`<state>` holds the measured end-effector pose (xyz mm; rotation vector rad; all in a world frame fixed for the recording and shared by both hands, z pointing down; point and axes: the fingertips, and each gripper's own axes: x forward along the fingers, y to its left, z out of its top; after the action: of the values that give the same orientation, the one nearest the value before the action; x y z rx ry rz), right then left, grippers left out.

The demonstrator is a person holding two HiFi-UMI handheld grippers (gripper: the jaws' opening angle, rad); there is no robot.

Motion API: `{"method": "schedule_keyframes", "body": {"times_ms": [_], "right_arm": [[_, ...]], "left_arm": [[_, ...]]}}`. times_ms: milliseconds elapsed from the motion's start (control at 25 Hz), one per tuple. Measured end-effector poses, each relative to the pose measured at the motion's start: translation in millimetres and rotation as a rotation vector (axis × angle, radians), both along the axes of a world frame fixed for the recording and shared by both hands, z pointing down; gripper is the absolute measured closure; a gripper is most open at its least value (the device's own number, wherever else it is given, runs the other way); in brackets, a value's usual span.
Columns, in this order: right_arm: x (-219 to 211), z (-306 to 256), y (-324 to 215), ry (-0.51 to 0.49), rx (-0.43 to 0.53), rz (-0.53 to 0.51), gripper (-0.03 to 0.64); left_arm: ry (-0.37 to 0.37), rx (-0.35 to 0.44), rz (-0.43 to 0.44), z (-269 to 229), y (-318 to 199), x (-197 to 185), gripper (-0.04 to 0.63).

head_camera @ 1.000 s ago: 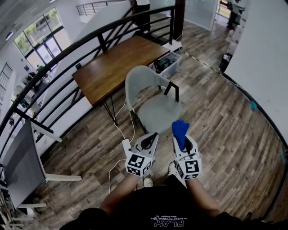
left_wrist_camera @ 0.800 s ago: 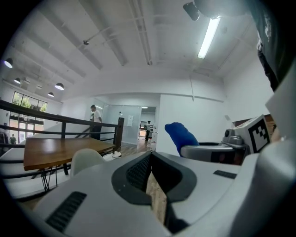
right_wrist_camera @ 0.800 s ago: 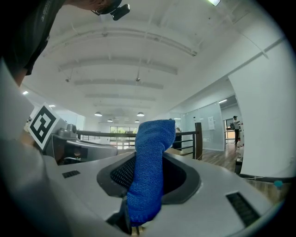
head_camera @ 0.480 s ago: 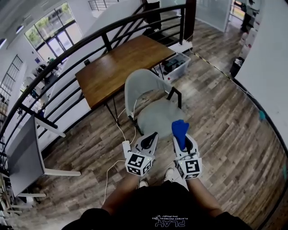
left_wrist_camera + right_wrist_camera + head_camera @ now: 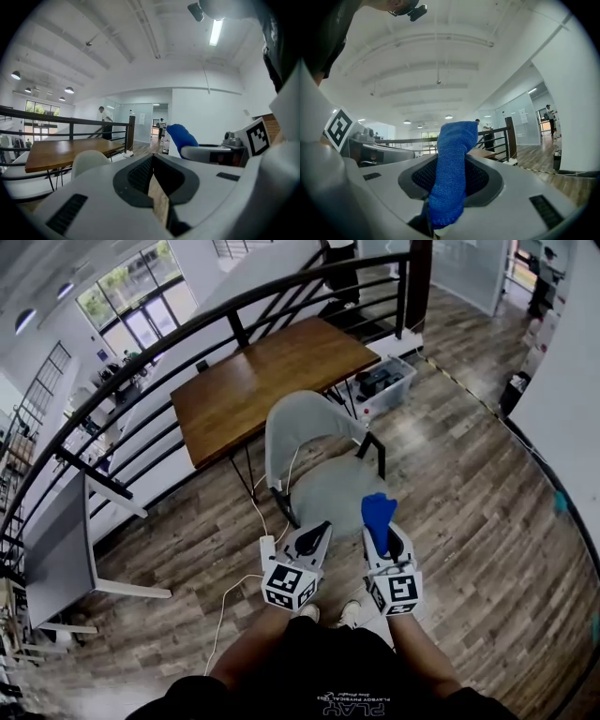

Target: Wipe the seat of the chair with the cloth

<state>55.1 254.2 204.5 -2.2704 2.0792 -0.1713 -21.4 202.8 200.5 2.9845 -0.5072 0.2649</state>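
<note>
My right gripper (image 5: 382, 538) is clamped on a blue cloth (image 5: 377, 513), whose bunched end stands up out of the jaws and, from the head view, overlaps the front edge of the seat (image 5: 323, 491) of a grey chair (image 5: 298, 420). The right gripper view shows the knit fabric pinched between both pads and rising past their tips. My left gripper (image 5: 322, 527) sits just beside it, its 2 jaws brought together with nothing between them, only a sliver of plank floor showing in the gap below the pads. Both tools point toward the chair, held over the wooden floor (image 5: 469, 484) near the seat's front edge; whether the cloth touches the seat I cannot tell. The chair is a pale shell on dark legs, its curved back turned toward a brown wooden table (image 5: 267, 381). A white cable (image 5: 255, 505) trails from the table side down to a white power strip (image 5: 266, 547) on the floor just left of the left gripper. A clear plastic bin (image 5: 386, 381) holding dark items stands on the floor by the table's far end, and a black metal railing (image 5: 187, 332) curves behind the table. The person's forearms and dark shirt fill the bottom of the head view, with pale shoes (image 5: 349, 613) showing between the arms. In both gripper views, people stand in the distance near the railing.
</note>
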Motion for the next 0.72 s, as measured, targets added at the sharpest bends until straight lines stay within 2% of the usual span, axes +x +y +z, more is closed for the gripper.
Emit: {"method": "schedule_keyframes", "body": {"times_ms": [360, 720], "right_arm": [[7.4, -0.4, -34.1, 0.006, 0.006, -0.031, 0.477], [8.4, -4.7, -105.7, 0.054, -0.017, -0.069, 0.477]], "left_arm": [[0.018, -0.002, -0.042, -2.5, -34.3, 6.7, 0.594], [0.058, -0.014, -0.063, -2.8, -105.8, 14.5, 0.594]]}}
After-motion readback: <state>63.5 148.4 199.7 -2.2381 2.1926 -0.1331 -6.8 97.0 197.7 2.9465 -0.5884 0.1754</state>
